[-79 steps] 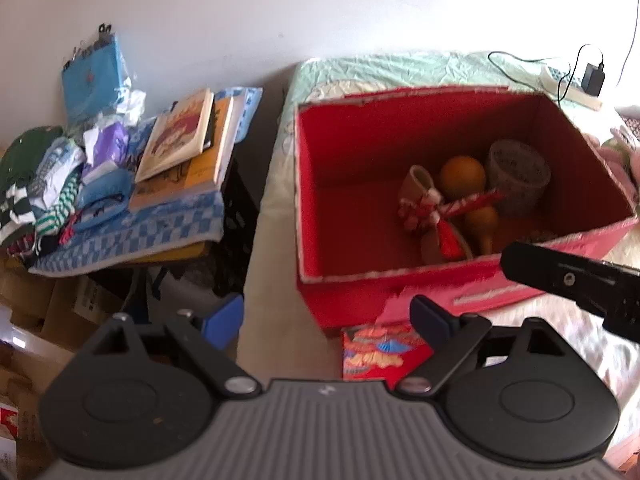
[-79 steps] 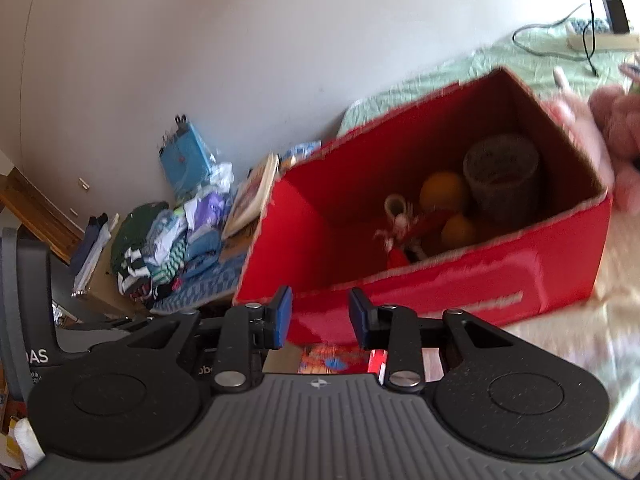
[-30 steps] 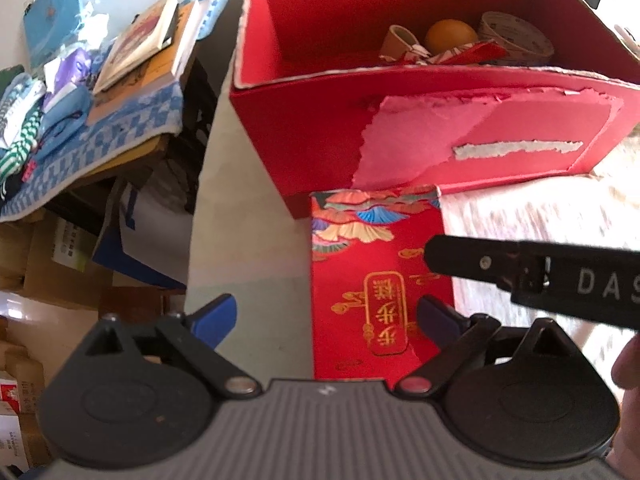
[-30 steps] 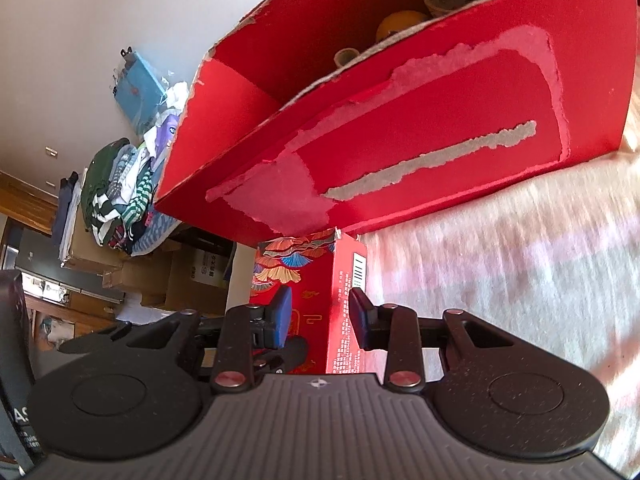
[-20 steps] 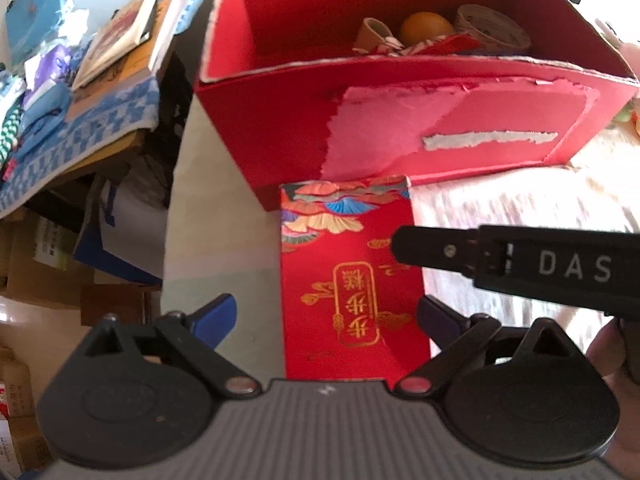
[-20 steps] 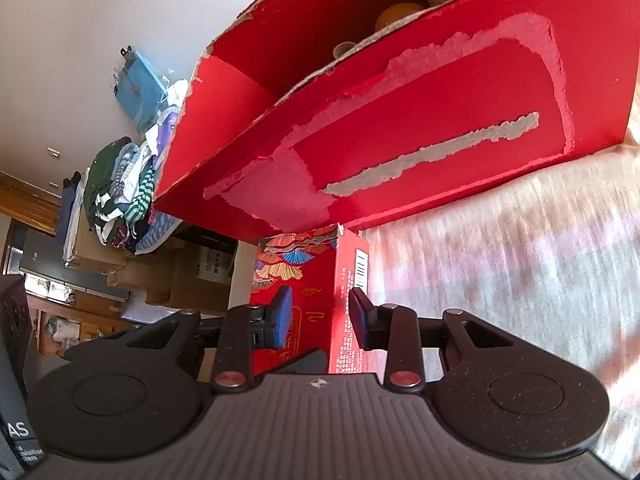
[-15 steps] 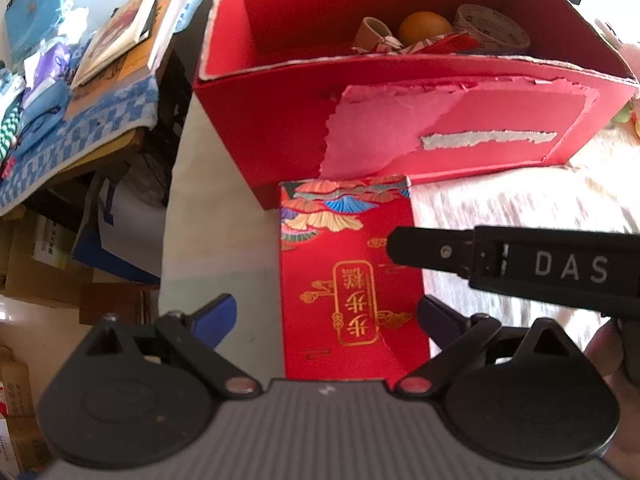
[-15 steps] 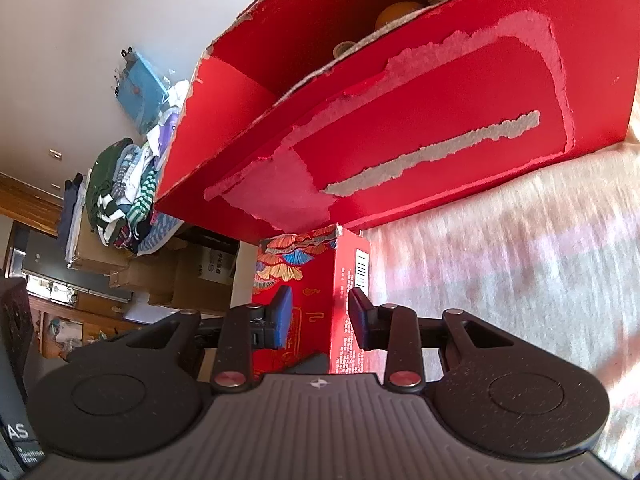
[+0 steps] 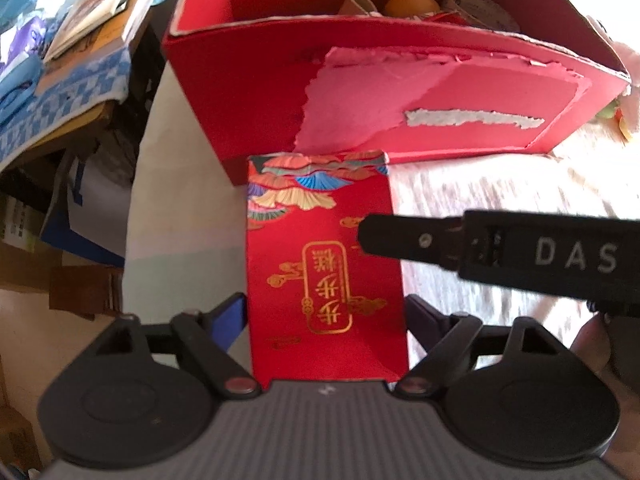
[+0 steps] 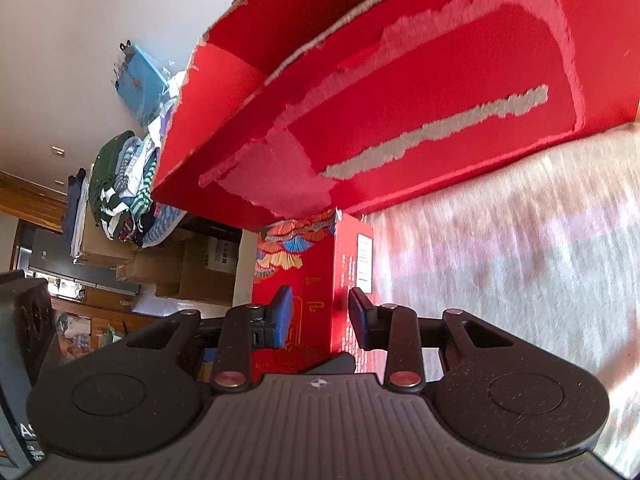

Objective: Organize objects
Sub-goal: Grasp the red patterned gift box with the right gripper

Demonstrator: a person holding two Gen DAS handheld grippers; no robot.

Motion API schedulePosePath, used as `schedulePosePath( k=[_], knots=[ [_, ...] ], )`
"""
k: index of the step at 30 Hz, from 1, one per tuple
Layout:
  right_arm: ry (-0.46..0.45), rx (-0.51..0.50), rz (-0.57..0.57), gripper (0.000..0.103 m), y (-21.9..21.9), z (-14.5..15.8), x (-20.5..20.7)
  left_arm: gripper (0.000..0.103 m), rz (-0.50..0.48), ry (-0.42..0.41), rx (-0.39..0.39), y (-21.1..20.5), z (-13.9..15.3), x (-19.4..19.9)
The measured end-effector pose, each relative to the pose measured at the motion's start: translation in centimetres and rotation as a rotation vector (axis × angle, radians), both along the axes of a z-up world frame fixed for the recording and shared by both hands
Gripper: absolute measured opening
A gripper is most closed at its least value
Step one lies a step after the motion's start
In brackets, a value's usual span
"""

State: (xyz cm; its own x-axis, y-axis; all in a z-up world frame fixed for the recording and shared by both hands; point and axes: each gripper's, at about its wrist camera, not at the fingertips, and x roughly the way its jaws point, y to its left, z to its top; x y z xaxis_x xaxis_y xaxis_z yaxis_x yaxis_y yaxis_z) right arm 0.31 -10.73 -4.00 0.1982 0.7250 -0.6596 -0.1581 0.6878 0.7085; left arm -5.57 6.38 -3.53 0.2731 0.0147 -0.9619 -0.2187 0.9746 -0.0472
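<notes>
- Against the big red carton's (image 9: 256, 92) torn front wall, your small red gift box (image 9: 324, 264) lies flat near the bed's (image 9: 500, 196) left edge, long axis pointing at that wall.
- Your left tool (image 9: 325, 312) straddles its near end, jaws closing, pads apparently not yet pressing.
- Your right tool (image 10: 320, 316) reaches over its right edge, spread, gripping nothing.
- A cluttered side stack (image 9: 60, 52) stands left.

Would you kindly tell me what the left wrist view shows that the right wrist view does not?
Only the left wrist view shows the orange inside the big red box and the left claw, closing around the small red gift box. Only the right shows the gift box's printed side panel. Both show both boxes and the right claw.
</notes>
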Motion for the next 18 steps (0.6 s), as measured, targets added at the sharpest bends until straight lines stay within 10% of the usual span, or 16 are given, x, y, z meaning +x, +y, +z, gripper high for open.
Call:
schedulePosePath(
  k=[18],
  knots=[
    [0.016,-0.028,0.021,0.024,-0.3,-0.4,0.2,0.082,-0.032,0.009,0.056,-1.3,0.4,0.5]
  ],
)
